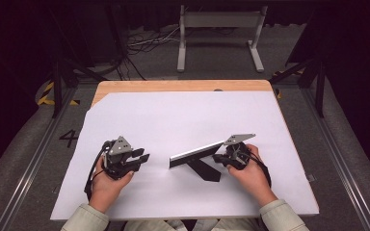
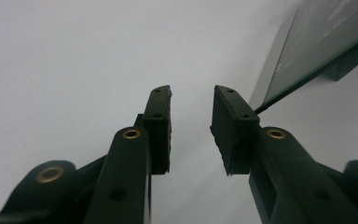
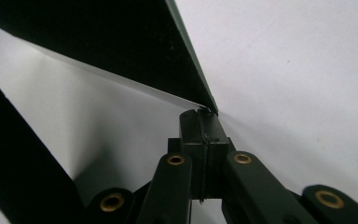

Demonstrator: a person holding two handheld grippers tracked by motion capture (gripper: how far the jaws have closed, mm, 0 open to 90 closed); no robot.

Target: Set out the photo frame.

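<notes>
The right tool (image 1: 220, 159) is clenched on a corner of the glass panel (image 1: 195, 153) — tilted up off the white worktop (image 1: 183, 115). The left tool (image 1: 142, 161) rests nearby — released, holding nothing.

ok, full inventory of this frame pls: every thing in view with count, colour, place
framed glass panel: 1, dark with a pale edge, right of table centre, tilted up on its black back stand, one corner pinched by the right gripper
white sheet: 1, white, covers most of the table top
table: 1, light wood, bare strip at the far edge
metal stand: 1, light grey, on the floor beyond the table
cables: several, white and black, on the floor at the back
left gripper: 1, black, near left of the sheet, jaws apart, nothing between them
right gripper: 1, black, near right, shut on the panel's corner
hands: 2, pale sleeves, enter at the near edge
</notes>
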